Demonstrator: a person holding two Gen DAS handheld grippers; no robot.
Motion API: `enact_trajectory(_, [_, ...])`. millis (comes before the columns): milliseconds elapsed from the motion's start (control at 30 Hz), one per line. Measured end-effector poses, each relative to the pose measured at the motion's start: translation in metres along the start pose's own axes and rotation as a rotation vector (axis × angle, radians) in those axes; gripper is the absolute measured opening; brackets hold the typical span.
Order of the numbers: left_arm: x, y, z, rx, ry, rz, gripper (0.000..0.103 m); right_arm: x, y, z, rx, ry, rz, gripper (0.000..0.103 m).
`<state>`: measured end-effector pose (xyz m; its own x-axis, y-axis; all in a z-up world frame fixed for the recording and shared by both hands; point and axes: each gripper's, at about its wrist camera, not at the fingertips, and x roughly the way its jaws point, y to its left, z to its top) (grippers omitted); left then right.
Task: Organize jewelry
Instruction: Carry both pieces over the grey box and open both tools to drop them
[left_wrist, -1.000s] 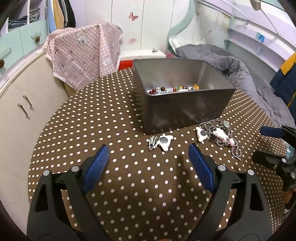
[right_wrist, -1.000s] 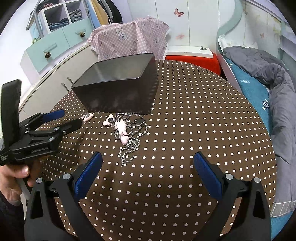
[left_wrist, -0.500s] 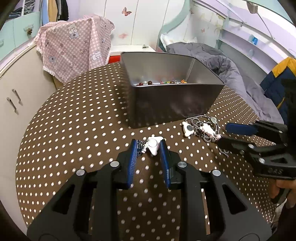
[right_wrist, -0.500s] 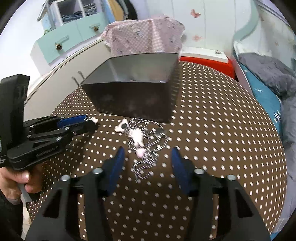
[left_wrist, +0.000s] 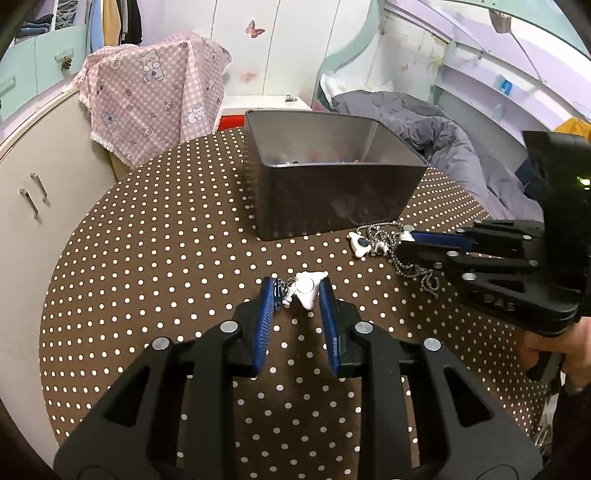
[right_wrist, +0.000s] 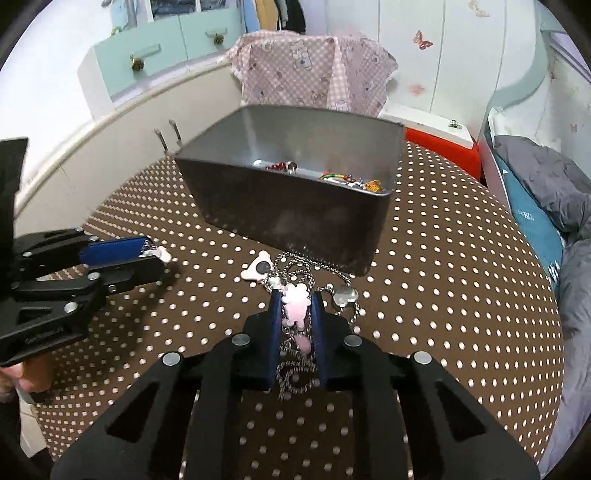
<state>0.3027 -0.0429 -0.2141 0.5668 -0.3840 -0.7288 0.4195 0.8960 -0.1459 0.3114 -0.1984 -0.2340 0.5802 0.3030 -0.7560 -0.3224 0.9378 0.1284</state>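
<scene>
A dark metal bin (left_wrist: 332, 192) stands on the round polka-dot table (left_wrist: 166, 258) and holds several pieces of jewelry (right_wrist: 332, 175). My left gripper (left_wrist: 297, 291) is shut on a white charm with a small chain (left_wrist: 306, 290), low at the tabletop in front of the bin. My right gripper (right_wrist: 297, 302) is shut on a pink charm necklace (right_wrist: 295, 306) whose silver chain (right_wrist: 317, 269) lies tangled on the table. A second white charm (right_wrist: 258, 267) and a silver pendant (right_wrist: 345, 295) lie in the same tangle, also in the left wrist view (left_wrist: 360, 245).
A pink checked cloth (left_wrist: 151, 96) drapes over a chair behind the table. A cabinet (left_wrist: 33, 206) stands at the left, a bed with grey bedding (left_wrist: 443, 125) at the right. The right gripper body (left_wrist: 517, 266) shows in the left wrist view.
Both grippers went from wide open to closed: the left onto the white charm, the right onto the pink charm necklace. Both moved forward and down toward the table.
</scene>
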Motion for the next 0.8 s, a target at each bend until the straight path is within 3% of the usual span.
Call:
enact_trajectory(333, [-0.041, -0.001, 0.019, 0.011, -0.096, -0.004, 0.025, -0.069, -0.022, 0.016, 0.115, -0.16, 0.172, 0.014])
enact_trajectory(567, [-0.085, -0.01, 0.049, 0.023, -0.195, -0.023, 0.025, -0.111, -0.019, 0.055, 0.06, -0.261, 0.177, 0.014])
enact_trajectory(800, [-0.105, -0.021, 0.093, 0.07, -0.27, 0.005, 0.025, -0.132, -0.018, 0.095, 0.026, -0.331, 0.164, 0.014])
